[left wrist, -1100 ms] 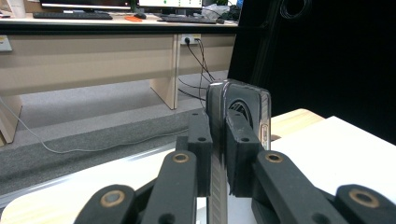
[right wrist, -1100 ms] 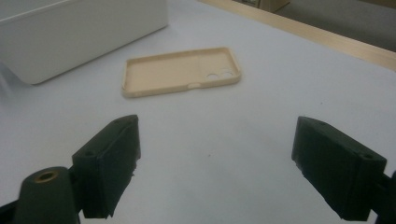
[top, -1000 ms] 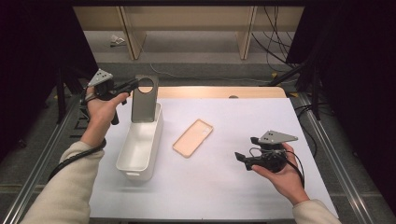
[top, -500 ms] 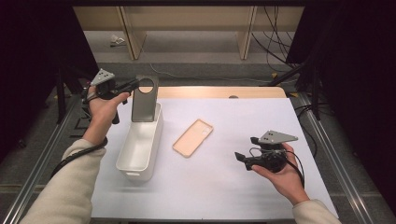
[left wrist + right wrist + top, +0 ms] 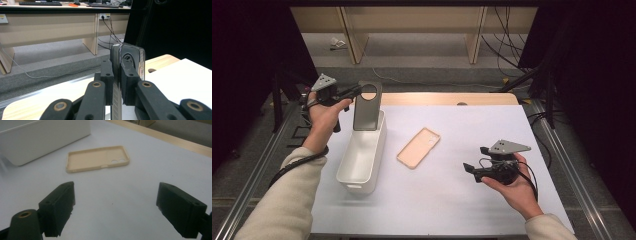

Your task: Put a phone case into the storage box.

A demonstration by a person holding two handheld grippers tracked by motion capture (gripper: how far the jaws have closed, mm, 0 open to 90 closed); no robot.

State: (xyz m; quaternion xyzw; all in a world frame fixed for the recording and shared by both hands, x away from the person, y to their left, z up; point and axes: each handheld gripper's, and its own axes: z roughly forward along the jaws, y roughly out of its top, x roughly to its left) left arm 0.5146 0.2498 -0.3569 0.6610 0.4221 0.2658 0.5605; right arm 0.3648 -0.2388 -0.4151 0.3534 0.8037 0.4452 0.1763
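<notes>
The white table (image 5: 472, 210) carried a white bin (image 5: 362, 155) toward its left edge. The grey phone case (image 5: 366, 107) stood upright over the bin's far end, near the table's far left corner, clamped between the closed jaws of the left gripper (image 5: 354, 91). A beige phone case (image 5: 418, 147) lay flat mid-table. Near the right edge, the right gripper (image 5: 469, 170) hovered with jaws wide apart, holding nothing.
</notes>
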